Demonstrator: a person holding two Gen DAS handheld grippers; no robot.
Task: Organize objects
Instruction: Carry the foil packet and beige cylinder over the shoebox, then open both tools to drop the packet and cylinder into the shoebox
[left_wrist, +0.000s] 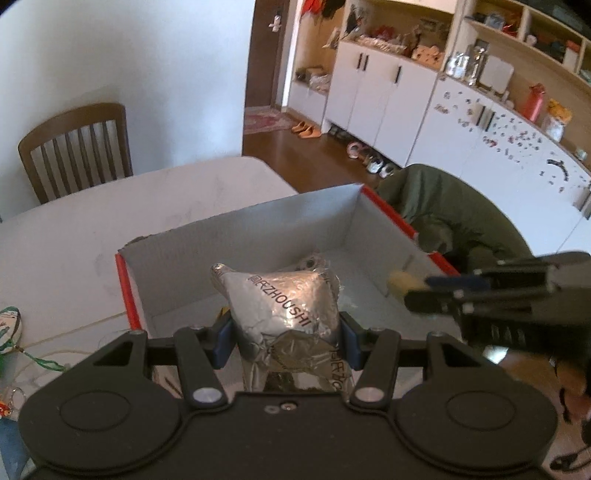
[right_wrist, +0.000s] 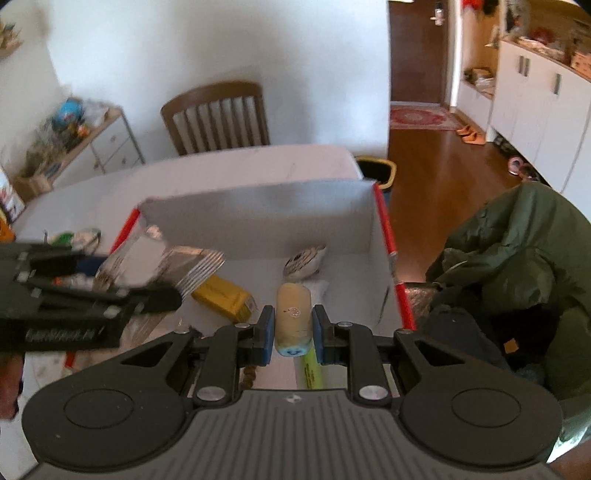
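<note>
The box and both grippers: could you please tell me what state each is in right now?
Cardboard box: open at the top, a few items inside.
Left gripper: shut on the silver foil packet, held over the box.
Right gripper: shut on the beige cylinder, also over the box.

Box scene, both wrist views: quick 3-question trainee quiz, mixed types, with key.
1. True or false: the left claw grips a silver foil packet.
2. The right claw holds: A) a yellow packet B) a beige cylinder C) nothing.
3. Fill in: both claws are over the open white ____ with red edges.

Key: 1 true. 2 B, the beige cylinder; the yellow packet lies in the box. 3 box.
</note>
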